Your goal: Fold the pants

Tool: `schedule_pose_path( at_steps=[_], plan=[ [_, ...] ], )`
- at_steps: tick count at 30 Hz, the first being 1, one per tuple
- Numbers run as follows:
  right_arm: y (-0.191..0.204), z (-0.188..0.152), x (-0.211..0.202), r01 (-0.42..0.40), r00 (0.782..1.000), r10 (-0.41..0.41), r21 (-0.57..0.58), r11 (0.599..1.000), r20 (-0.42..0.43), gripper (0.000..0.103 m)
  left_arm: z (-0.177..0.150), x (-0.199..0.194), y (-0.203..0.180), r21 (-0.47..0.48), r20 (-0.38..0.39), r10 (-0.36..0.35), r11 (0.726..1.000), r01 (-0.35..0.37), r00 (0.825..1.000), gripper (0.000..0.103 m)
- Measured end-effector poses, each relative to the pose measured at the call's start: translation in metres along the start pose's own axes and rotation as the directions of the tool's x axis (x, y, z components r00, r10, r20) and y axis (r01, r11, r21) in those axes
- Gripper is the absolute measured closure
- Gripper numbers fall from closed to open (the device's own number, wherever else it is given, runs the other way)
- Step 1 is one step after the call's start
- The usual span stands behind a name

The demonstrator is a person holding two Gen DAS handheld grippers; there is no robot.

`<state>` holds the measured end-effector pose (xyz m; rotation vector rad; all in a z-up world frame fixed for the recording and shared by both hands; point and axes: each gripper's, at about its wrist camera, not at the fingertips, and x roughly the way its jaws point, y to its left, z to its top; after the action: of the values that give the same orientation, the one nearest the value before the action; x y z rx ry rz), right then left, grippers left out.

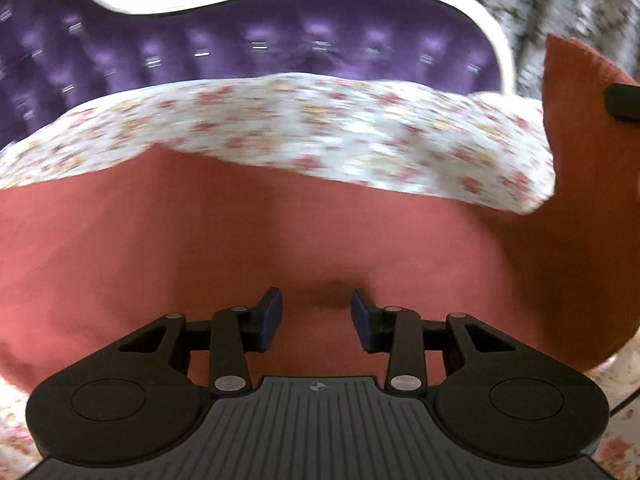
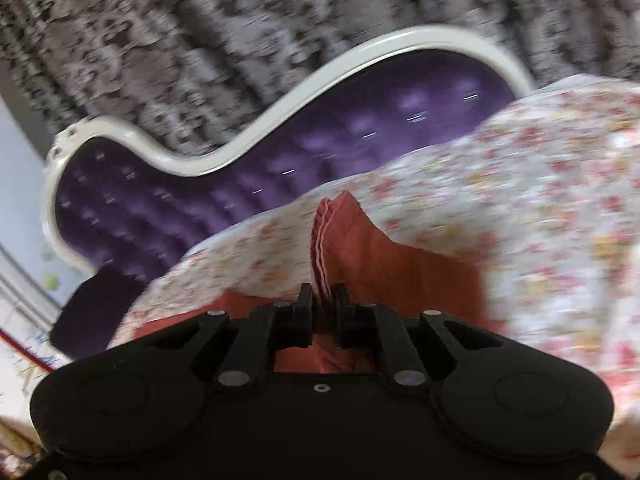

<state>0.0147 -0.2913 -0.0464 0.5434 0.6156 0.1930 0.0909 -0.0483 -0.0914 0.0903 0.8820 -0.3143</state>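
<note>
Looking along the left gripper [image 1: 316, 314], the left wrist view shows the broad spread of the rust-red pants [image 1: 248, 248] across the middle of the frame on a floral bedsheet [image 1: 320, 136], with a raised corner of the cloth at the right edge, where a black fingertip of the right gripper [image 1: 622, 102] shows. The right wrist view alone shows the grip: the right gripper [image 2: 323, 300] has its jaws nearly together on a stack of folded pants edges that rises from between them at the frame's centre. The left jaws stand partly apart with nothing between the blue pads [image 1: 274, 312]; the cloth lies beneath and beyond them. A purple tufted headboard [image 2: 168, 216] with a white frame fills the background
</note>
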Motion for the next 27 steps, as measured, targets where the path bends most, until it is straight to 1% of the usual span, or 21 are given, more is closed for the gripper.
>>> schedule_pose_path(
  at_steps=[5, 7, 11, 15, 17, 18, 20, 22, 23, 24, 25, 26, 27],
  plan=[
    [0.051, -0.010, 0.053, -0.080, 0.995, 0.079, -0.021, 0.997, -0.058, 0.085, -0.005, -0.013, 0.061, -0.073, 0.007, 0.090, 0.993, -0.089, 0.996, 0.066],
    [0.068, -0.017, 0.075, -0.095, 0.992, 0.093, -0.029, 0.995, -0.081, 0.085, -0.007, -0.018, 0.082, -0.096, 0.009, 0.121, 0.988, -0.119, 0.993, 0.066],
    [0.091, -0.037, 0.117, -0.085, 0.988, 0.078, -0.056, 0.995, -0.130, 0.085, -0.011, -0.025, 0.116, -0.145, 0.007, 0.152, 0.978, -0.150, 0.988, 0.066],
    [0.109, -0.060, 0.152, -0.064, 0.984, 0.044, -0.111, 0.992, -0.173, 0.085, -0.015, -0.029, 0.134, -0.182, 0.004, 0.160, 0.971, -0.157, 0.987, 0.066],
    [0.117, -0.070, 0.163, -0.064, 0.981, 0.037, -0.140, 0.988, -0.191, 0.084, -0.019, -0.032, 0.139, -0.196, 0.001, 0.158, 0.968, -0.155, 0.987, 0.066],
    [0.121, -0.075, 0.167, -0.069, 0.980, 0.038, -0.157, 0.985, -0.196, 0.083, -0.020, -0.032, 0.140, -0.201, -0.002, 0.157, 0.967, -0.154, 0.988, 0.066],
    [0.128, -0.083, 0.172, -0.083, 0.980, 0.045, -0.188, 0.979, -0.196, 0.075, -0.022, -0.034, 0.140, -0.203, -0.006, 0.156, 0.967, -0.154, 0.988, 0.066],
    [0.132, -0.086, 0.169, -0.104, 0.978, 0.062, -0.201, 0.974, -0.201, 0.075, -0.023, -0.035, 0.140, -0.199, -0.003, 0.157, 0.968, -0.154, 0.988, 0.066],
    [0.133, -0.085, 0.165, -0.118, 0.976, 0.077, -0.200, 0.973, -0.203, 0.072, -0.023, -0.038, 0.139, -0.196, 0.001, 0.157, 0.968, -0.154, 0.988, 0.066],
    [0.131, -0.084, 0.158, -0.135, 0.976, 0.096, -0.200, 0.971, -0.193, 0.069, -0.022, -0.041, 0.139, -0.196, 0.007, 0.158, 0.969, -0.153, 0.987, 0.066],
    [0.129, -0.083, 0.151, -0.143, 0.978, 0.107, -0.202, 0.969, -0.180, 0.061, -0.022, -0.043, 0.138, -0.196, 0.012, 0.157, 0.969, -0.152, 0.987, 0.066],
    [0.126, -0.081, 0.142, -0.145, 0.981, 0.112, -0.207, 0.968, -0.161, 0.055, -0.020, -0.046, 0.138, -0.196, 0.020, 0.157, 0.969, -0.150, 0.987, 0.066],
    [0.122, -0.079, 0.132, -0.134, 0.985, 0.106, -0.215, 0.967, -0.137, 0.055, -0.018, -0.049, 0.136, -0.194, 0.031, 0.158, 0.970, -0.149, 0.987, 0.066]
  ],
)
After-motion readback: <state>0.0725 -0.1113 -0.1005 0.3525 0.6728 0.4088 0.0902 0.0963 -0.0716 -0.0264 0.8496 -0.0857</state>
